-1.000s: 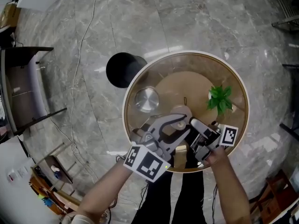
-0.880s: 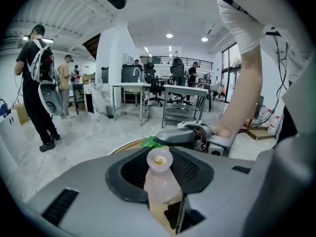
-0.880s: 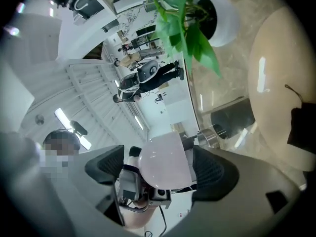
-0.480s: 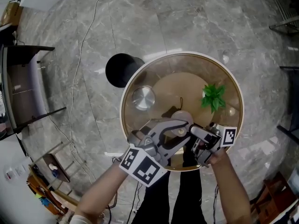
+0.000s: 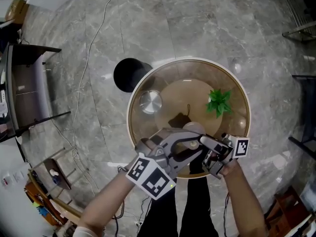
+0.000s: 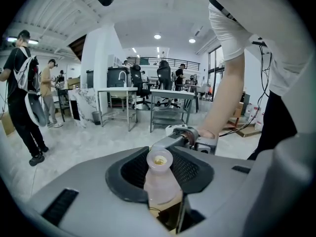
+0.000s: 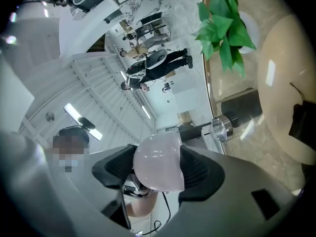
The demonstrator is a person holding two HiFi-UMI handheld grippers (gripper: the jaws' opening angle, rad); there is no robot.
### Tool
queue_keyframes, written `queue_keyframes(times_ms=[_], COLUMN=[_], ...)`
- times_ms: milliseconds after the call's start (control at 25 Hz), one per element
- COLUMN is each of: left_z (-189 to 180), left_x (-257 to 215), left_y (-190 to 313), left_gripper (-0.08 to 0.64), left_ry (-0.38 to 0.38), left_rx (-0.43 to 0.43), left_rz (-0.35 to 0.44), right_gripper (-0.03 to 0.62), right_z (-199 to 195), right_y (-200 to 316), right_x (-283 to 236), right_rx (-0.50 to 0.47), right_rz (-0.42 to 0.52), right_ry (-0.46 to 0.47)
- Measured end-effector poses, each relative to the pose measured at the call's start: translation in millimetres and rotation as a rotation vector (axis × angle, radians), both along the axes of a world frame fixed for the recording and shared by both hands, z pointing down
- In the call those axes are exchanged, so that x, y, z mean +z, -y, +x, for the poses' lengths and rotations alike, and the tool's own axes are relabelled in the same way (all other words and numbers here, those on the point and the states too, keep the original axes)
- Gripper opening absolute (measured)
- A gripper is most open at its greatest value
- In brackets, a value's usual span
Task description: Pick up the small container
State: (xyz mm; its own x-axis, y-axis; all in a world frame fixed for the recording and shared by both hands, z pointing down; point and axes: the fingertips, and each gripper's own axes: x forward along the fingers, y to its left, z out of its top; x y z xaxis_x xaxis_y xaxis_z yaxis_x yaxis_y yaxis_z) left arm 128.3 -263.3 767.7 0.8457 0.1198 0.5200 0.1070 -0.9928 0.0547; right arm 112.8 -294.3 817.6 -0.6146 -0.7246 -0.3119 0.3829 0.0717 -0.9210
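Nearest the person, the left gripper [image 5: 196, 140] is clamped partway closed on the small container [image 5: 194, 128], a pale translucent bottle. In the left gripper view the bottle [image 6: 159, 181] stands between the dark ribbed pads [image 6: 129, 171], its open neck toward the camera and something yellowish inside the mouth. The container is held over the near part of the round glass counter [image 5: 197, 72].

Just beside it, the right gripper [image 5: 206, 147] meets the left one tip to tip. Its jaws have just been closing. In the right gripper view a pale rounded end, which looks to be the same container [image 7: 159, 164], fills the gap, and both pads lie against its sides. The left gripper view shows the right gripper [image 6: 190, 137] directly behind the bottle's mouth.

Farther out on the counter, a small dark thing with a thin cord [image 5: 178, 118] lies near the middle. A shiny round metal dish [image 5: 150, 101] sits to the left and a green plant [image 5: 218, 102] to the right, well apart from each other.

Beyond the rim, a black round object [image 5: 129, 74] stands on the grey marble floor [image 5: 222, 23], where a thin cable [image 5: 89, 48] trails away.
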Motion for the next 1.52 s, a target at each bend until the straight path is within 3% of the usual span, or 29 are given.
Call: queue_keyframes(times_ms=[560, 1040, 1520], left_z=[8.3, 8.0, -12.2], left_x=[-116.9, -216.0, -303.7], left_y=[-20.8, -49.6, -114.8], left_gripper=[0.146, 0.147, 0.146], left_ry=[-0.066, -0.047, -0.051], left_rx=[-0.065, -0.131, -0.176], left_rz=[-0.028, -0.035, -0.046], right_gripper=[0.302, 0.302, 0.301], right_z=[8.8, 6.5, -16.9], right_y=[-24.0, -54.6, -122.1], right_x=[-115.9, -216.1, -303.1], right_rx=[-0.093, -0.115, -0.198], right_rz=[-0.032, -0.043, -0.053], right_ry=[-0.038, -0.002, 0.027])
